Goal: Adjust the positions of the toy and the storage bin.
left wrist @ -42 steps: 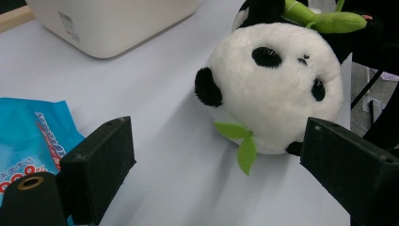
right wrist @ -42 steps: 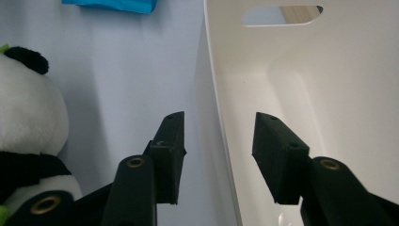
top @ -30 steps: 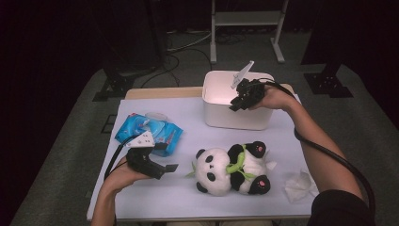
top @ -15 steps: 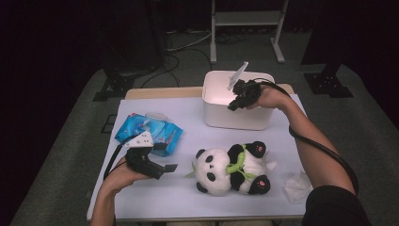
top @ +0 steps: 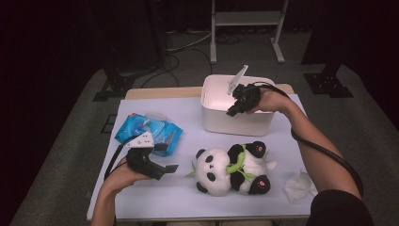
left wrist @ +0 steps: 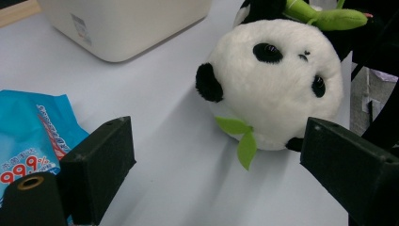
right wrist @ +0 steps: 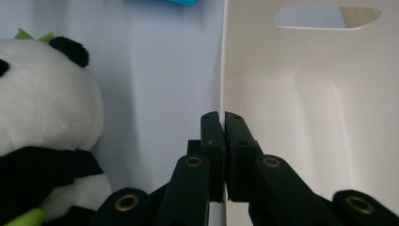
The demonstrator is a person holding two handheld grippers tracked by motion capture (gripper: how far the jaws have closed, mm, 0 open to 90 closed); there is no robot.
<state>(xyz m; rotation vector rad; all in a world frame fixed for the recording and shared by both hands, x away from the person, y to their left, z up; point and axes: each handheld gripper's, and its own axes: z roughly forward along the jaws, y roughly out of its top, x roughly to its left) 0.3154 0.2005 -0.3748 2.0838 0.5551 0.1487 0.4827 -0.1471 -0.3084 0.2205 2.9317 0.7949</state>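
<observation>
The blue wipes packet (left wrist: 28, 141) bears red digits "99.9" — its other print is too blurred to read.

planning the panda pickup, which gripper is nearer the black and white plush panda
Left. The left gripper sits open beside the black and white plush panda; the right gripper is farther, clamped on the white plastic bin's wall.

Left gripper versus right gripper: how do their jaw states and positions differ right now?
The left gripper has its jaws spread wide with nothing between them, while the right gripper is shut on the near wall of the white plastic bin. The left sits low over the white table, aimed at the plush panda toy; the right is raised at the bin's rim. Both are black, hand-held.
</observation>
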